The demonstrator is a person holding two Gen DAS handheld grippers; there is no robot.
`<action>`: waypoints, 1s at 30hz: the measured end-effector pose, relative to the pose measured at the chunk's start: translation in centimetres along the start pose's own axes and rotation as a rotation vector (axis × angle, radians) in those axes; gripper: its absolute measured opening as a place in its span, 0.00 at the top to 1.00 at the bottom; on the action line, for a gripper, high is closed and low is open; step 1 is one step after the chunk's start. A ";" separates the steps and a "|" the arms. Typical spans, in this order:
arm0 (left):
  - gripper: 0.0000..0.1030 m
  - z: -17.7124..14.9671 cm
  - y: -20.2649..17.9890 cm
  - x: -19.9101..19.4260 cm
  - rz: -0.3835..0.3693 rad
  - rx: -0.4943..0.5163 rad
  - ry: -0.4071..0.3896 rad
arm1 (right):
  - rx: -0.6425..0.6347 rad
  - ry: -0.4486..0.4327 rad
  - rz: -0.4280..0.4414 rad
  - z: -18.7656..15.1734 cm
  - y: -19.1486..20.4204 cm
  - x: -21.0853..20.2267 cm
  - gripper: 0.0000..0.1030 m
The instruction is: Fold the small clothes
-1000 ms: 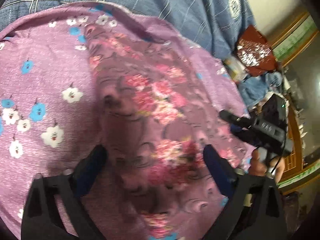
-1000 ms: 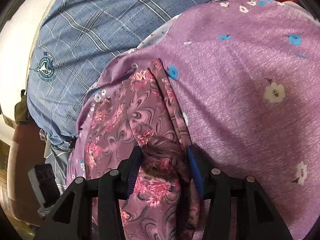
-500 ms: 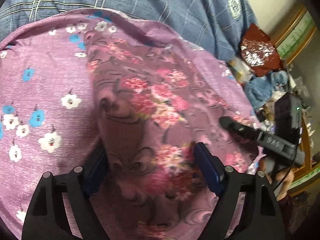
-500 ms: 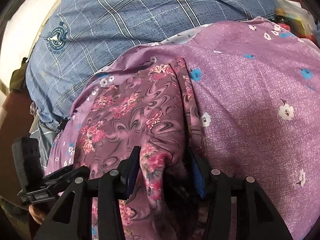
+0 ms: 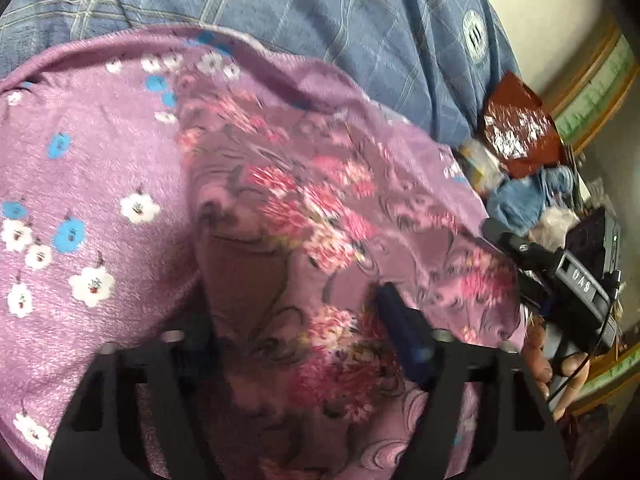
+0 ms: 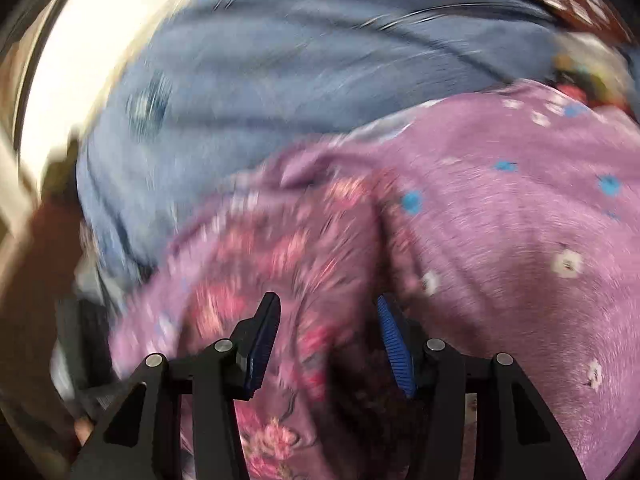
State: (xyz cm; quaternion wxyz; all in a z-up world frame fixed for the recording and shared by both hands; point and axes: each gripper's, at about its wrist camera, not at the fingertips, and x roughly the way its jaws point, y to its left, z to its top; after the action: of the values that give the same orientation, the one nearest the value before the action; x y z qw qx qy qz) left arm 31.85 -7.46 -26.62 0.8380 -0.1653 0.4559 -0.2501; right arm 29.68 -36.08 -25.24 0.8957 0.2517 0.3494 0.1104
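Since the earlier frame, the left tongs (image 5: pixel 296 328) have been narrowed around a raised fold of the small garment (image 5: pixel 304 216), a dark floral cloth lying on the lilac flowered sheet (image 5: pixel 92 168). The cloth is seen bunched between the fingers, so it seems to be gripped.

From the right wrist, much is blurred by motion. The right tongs (image 6: pixel 328 340) are seen apart, with the garment (image 6: pixel 280 264) loose between them, not pinched. The cloth is judged light, soft and limp; it should be taken by an edge or corner, not the middle.
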 end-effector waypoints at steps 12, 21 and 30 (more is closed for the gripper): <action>0.22 -0.1 -1.0 0.9 -0.039 -0.005 0.012 | 0.134 -0.061 -0.028 0.2 -2.4 -0.7 0.47; 0.83 0.3 -1.1 -1.6 -0.007 0.019 -0.075 | 0.115 -0.075 -0.034 0.0 -1.7 -0.8 0.47; 0.84 -0.1 -2.3 -6.7 0.035 0.123 -0.147 | 0.112 -0.125 0.057 0.3 -0.8 -2.1 0.46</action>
State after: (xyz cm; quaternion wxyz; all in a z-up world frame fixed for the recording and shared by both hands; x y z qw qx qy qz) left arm 28.04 -5.51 -20.93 0.8820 -0.1232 0.3799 -0.2502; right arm 28.38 -37.71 -24.28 0.8968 0.3177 0.2912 0.1000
